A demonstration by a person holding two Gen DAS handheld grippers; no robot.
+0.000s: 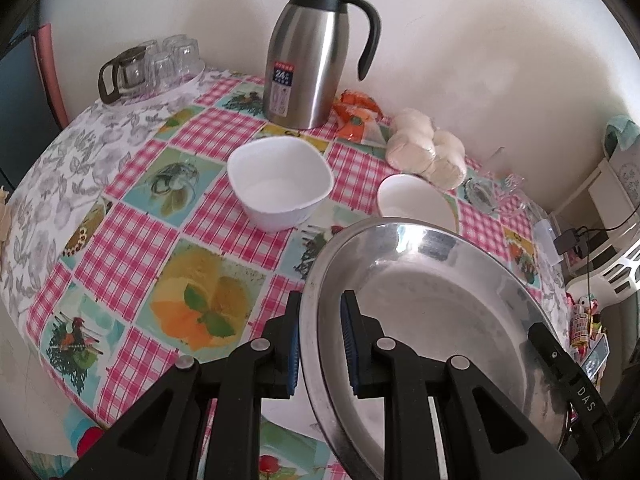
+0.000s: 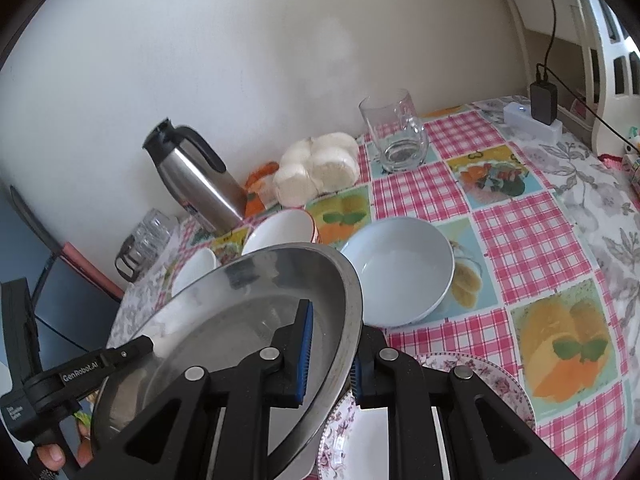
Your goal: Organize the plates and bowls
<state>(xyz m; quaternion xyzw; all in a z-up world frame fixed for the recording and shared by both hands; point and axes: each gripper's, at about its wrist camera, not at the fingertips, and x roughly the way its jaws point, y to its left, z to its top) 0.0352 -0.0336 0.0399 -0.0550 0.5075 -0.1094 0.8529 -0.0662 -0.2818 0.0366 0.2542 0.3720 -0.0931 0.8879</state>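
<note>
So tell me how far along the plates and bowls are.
Nothing looks stacked yet. In hand: the metal plate is gripped on opposite rims by the left claw and right claw, held above the flowered plate. Left to do: the square white bowl, the round white bowl and the pale blue bowl sit separately on the tablecloth.
</note>
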